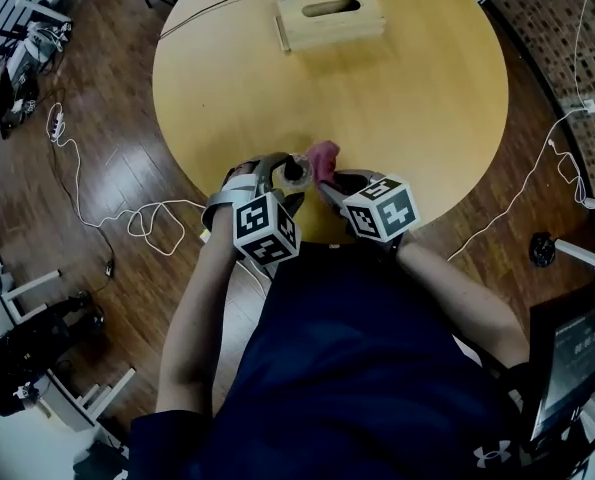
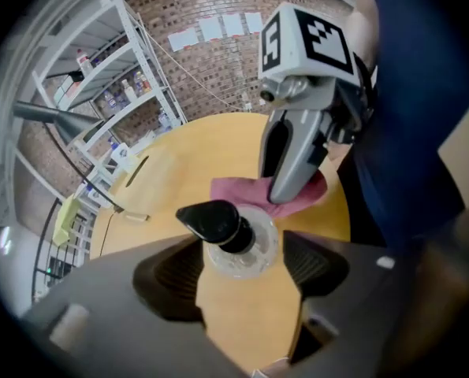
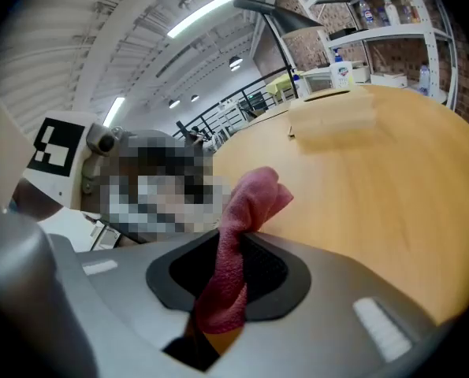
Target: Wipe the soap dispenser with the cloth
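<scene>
Left gripper (image 2: 243, 268): stands wide open around the soap dispenser (image 2: 239, 249); brackets it with a pad close at each flank, seemingly without clamping.
Right gripper (image 3: 226, 272): closed on a pink cloth (image 3: 248, 207); pinches it in a narrow twisted bunch, with a short tuft poking out past the pads.
Dispenser place: stands on the round wooden table (image 1: 407, 88), near the edge closest to the person, between the left pads and just beside the cloth.
Cloth contact: lies against or just behind the far side of the clear bottle; cannot tell which from the left gripper view.
Long axis: runs vertical, upright on its base; appears almost end-on from above in the left gripper view.
Pointing: black pump spout (image 2: 206, 219) aims up and left in that view, away from the cloth and the right gripper.
Risk 1: tipping or skidding under a sideways wipe, owing to a loose bracket rather than a firm hold.
Risk 2: going off the near table edge if shoved toward the person.
Risk 3: squirting soap if pressed down on the pump spout by a jaw or the cloth.
Risk 4: losing the cloth from so thin a pinch once dragged over the bottle.
Risk 5: scraping with hard jaw instead of fabric, given so little cloth past the tips.
</scene>
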{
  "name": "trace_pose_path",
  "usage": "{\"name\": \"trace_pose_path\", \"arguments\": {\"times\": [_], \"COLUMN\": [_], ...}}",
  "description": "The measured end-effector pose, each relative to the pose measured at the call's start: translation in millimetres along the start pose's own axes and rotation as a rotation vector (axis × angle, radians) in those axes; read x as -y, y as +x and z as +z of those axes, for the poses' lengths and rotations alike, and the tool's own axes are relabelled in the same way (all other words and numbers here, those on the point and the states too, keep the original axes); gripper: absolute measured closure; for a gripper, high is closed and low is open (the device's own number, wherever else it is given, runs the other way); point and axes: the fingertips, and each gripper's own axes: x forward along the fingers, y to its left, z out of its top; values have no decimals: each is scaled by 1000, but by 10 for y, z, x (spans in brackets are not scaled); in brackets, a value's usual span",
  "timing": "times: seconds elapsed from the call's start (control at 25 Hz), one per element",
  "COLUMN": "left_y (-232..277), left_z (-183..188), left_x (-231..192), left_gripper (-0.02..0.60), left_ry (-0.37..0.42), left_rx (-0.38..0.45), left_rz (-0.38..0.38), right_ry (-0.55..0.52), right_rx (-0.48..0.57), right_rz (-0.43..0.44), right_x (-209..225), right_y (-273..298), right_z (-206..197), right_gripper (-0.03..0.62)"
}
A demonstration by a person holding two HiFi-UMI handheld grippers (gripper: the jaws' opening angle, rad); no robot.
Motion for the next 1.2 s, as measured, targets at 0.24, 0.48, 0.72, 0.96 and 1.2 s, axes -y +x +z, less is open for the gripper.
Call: {"name": "trace_pose_path", "arguments": {"times": [0.24,0.48,0.72,0.96,1.2], "left_y": [43,45,-48,52,121], "left_z": [27,51,-27,36,44], "left_x": [-48,-111,-94,-94,-128], "left_gripper": [316,313,195,217,281], "left_ry": [-156,-478,-430,-6,-97], "left_rx": [-28,4,81,7,-24], "left_rz": [93,200,57,5,53], "right_ry": [33,57,-2,-1,31], "right_rx": [-84,-187,-60,-72,-193], "right_rz": [-52,-86,-29,-22,-74], "right_x": [228,471,107,147,450], "right_y": [303,588,153,161,513], "right_z": [-145,-404,-18,-44,-370], "right_gripper": [505,505,505,505,505]}}
